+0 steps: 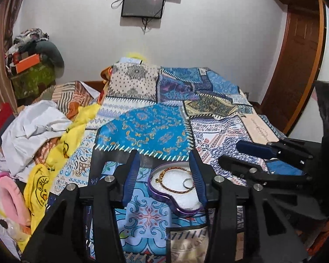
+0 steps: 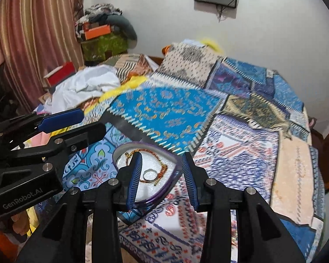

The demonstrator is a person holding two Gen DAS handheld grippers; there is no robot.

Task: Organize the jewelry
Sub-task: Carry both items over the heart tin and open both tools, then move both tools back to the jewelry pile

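A bed covered in a patchwork quilt (image 1: 155, 129) fills both wrist views. At far left lies a heap of clothes (image 1: 35, 131), white and yellow, with a pink item beside it. Next comes the left gripper (image 1: 164, 175), its blue-padded jaws spread and empty, hanging above the quilt. Between and just beyond its fingers sits a purple heart-shaped box (image 1: 175, 206), open, with white padding inside. On the padding lie a gold chain (image 1: 164, 176) looped in a ring and a small silver ring (image 1: 187, 184); they rest loose, touching the padding only. To the right is the right gripper (image 2: 162, 177), also spread and holding nothing, above the same box. No other jewelry shows on the quilt, and no lid can be seen. Judging from this, the pieces in view are already in the box; what may remain is closing it or adding items out of sight.
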